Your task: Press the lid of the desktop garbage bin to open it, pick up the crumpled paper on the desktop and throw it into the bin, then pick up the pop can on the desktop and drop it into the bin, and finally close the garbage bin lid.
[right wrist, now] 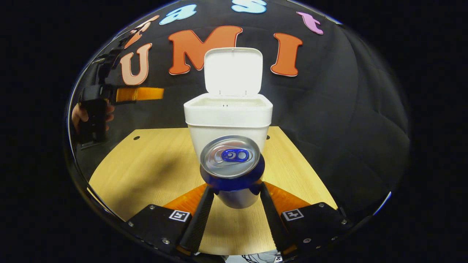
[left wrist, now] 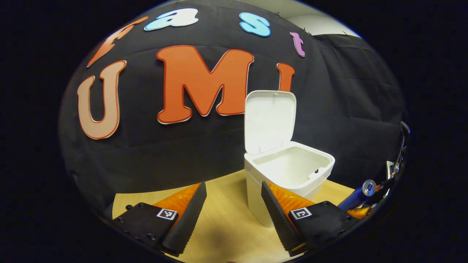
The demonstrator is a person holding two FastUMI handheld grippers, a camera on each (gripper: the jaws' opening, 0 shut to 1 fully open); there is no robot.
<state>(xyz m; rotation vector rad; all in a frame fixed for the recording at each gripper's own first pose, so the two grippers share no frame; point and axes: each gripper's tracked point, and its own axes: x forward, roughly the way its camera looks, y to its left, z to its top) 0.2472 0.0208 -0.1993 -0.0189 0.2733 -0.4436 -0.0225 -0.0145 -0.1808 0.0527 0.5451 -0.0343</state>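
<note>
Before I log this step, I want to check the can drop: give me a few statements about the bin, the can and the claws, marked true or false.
1. The bin lid stands open. True.
2. The right claw grips the can. True.
3. The can lies inside the bin. False: it is in front of the bin, in the right claw.
4. The left claw holds crumpled paper. False: it is open with nothing between its fingers.
5. The can's top faces the right claw's camera. True.
</note>
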